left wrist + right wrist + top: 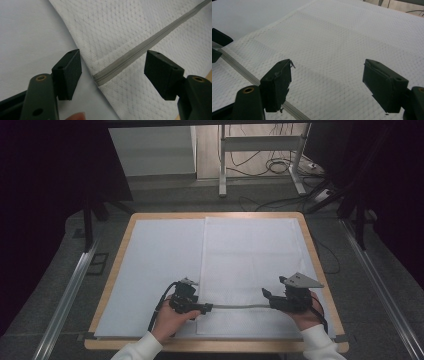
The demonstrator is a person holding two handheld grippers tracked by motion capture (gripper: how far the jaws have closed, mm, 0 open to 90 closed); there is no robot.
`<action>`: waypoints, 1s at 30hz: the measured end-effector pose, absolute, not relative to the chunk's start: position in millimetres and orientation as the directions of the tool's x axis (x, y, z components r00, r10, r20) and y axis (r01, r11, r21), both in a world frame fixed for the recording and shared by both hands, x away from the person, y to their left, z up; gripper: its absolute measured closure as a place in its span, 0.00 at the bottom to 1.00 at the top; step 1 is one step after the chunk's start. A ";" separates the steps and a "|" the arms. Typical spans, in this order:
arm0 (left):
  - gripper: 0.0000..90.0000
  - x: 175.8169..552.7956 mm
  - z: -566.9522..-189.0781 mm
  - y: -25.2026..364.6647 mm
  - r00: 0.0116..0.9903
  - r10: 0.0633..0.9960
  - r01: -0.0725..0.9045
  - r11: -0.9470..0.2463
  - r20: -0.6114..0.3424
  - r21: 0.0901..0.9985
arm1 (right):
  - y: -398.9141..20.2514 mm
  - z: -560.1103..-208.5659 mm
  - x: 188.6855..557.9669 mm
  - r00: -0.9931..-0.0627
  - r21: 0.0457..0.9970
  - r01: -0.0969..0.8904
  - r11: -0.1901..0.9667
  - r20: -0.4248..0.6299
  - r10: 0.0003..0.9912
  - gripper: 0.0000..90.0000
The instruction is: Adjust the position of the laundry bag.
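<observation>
Lying flat on the pale table sheet (150, 270): white quilted fabric cover (250, 265), diamond-textured, with a grey zipper (240, 306) near its front edge. Left gripper (112, 75), jaws wide, straddles the zipper's end; right gripper (327, 85), jaws wide, empty, above the weave.

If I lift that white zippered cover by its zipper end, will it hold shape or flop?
Probably flops: the white cover lies thin and flat like quilted fabric. It looks light, so it may slide on the table sheet. The grey zipper looks a firmer place to grip.
</observation>
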State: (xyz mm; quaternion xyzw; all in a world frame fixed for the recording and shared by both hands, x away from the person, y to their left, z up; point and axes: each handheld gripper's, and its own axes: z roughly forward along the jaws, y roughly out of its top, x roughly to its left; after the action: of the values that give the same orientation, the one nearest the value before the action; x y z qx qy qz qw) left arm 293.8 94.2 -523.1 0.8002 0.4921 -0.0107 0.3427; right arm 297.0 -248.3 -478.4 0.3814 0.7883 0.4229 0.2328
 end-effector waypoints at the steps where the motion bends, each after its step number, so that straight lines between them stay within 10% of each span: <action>1: 0.35 293.9 -523.0 94.4 0.516 0.780 0.795 -0.281 -0.354 0.538 | -248.3 -478.0 296.9 -0.601 0.845 0.404 0.351 -0.044 0.798 0.25; 30: 0.88 293.4 -523.9 72.6 0.594 0.790 0.693 -0.408 -0.150 0.594 | -249.1 -476.3 296.4 -0.589 0.849 0.405 0.341 -0.043 0.807 0.25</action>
State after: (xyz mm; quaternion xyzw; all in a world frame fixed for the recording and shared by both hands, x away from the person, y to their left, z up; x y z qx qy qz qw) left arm 293.4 72.6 -523.9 0.8354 0.4440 0.0773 0.3146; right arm 296.4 -249.1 -476.3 0.3866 0.7837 0.4246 0.2369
